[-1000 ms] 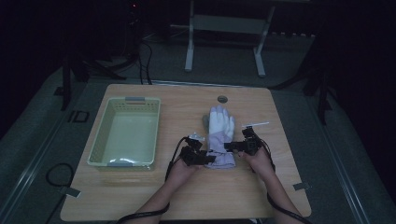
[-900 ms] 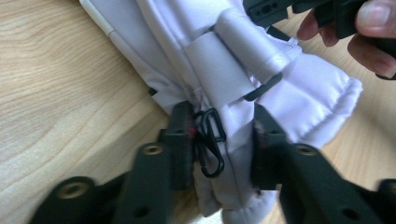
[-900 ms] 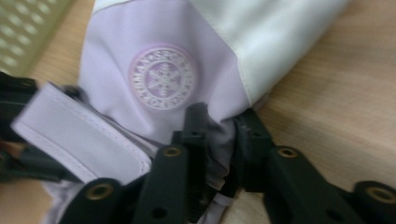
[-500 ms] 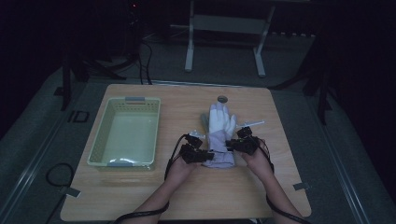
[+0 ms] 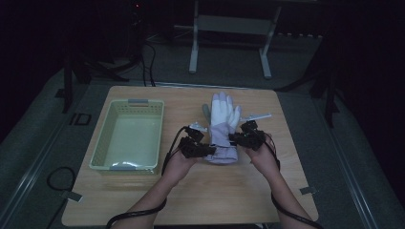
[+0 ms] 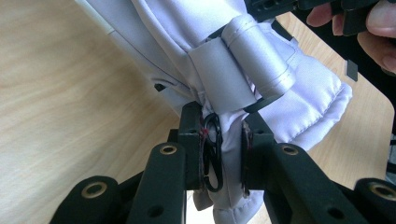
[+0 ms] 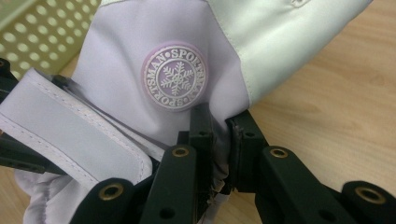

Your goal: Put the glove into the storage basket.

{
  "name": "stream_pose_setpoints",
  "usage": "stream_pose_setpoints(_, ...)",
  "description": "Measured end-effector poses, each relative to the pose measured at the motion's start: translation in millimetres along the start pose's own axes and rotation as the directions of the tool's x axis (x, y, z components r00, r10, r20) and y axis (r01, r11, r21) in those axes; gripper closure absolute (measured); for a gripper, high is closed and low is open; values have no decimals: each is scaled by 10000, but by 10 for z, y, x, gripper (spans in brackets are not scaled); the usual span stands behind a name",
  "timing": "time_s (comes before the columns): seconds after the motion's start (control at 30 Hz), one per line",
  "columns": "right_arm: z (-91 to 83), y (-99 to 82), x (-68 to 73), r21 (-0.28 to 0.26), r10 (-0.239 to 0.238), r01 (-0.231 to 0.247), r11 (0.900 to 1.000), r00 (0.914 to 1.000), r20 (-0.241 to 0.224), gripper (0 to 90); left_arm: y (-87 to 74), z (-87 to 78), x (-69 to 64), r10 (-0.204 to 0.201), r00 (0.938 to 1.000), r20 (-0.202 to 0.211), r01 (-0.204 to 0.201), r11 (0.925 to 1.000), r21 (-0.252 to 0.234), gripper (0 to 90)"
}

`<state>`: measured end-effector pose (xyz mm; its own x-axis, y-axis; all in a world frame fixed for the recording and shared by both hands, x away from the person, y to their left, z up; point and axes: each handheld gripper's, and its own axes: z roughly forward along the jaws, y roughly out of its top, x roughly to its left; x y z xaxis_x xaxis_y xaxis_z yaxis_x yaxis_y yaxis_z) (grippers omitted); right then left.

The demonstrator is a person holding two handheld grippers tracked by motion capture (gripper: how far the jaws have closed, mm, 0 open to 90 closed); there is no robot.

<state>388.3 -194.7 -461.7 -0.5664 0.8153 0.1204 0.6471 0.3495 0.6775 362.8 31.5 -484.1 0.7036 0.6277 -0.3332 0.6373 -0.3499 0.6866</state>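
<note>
Pinching glove [image 5: 222,129] cuff: left claw [image 5: 206,150] one side, right claw [image 5: 236,139] other.

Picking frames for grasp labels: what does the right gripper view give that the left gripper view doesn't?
Right gripper view: a round snowflake badge on the glove, a corner of the green basket, and the right claw shut on the glove's edge. Left gripper view: a black clip ring between the pads, a rolled grey strap, and the left claw shut on the cuff. Both: pale lilac glove fabric pinched over the wooden table.
</note>
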Motion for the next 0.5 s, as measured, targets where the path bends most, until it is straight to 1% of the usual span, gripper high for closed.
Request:
stream_pose_setpoints(0.13, -49, 117, 89, -194, -67, 67, 9998, 10000, -8, 815, 61, -151, 18, 173, 9998, -121, -173, 9998, 23, 751)
stream_pose_setpoints(0.17, -49, 117, 89, -194, -67, 67, 9998, 10000, -8, 815, 61, -151, 18, 173, 9998, -121, -173, 9998, 23, 751)
stream_pose_setpoints(0.2, -56, 144, 112, -232, -99, 98, 9997, 9999, -23, 815, 78, -208, 27, 216, 9996, -171, -215, 9998, 36, 751)
stream_pose_setpoints(0.23, -65, 188, 147, -250, -144, 142, 9996, 9999, -67, 815, 88, -241, 32, 230, 9995, -196, -228, 9997, 69, 751)
stream_pose_setpoints(0.33, -65, 243, 201, -263, -204, 200, 9995, 9997, -137, 815, 109, -323, 56, 355, 9990, -269, -350, 9992, 194, 750)
stream_pose_setpoints(0.47, -56, 324, 289, -303, -199, 194, 9994, 9996, -181, 815, 129, -442, 102, 359, 9988, -328, -350, 9990, 264, 751)
stream_pose_setpoints(0.5, -52, 350, 314, -319, -266, 259, 9992, 9994, -204, 815, 131, -461, 109, 366, 9987, -357, -357, 9990, 255, 751)
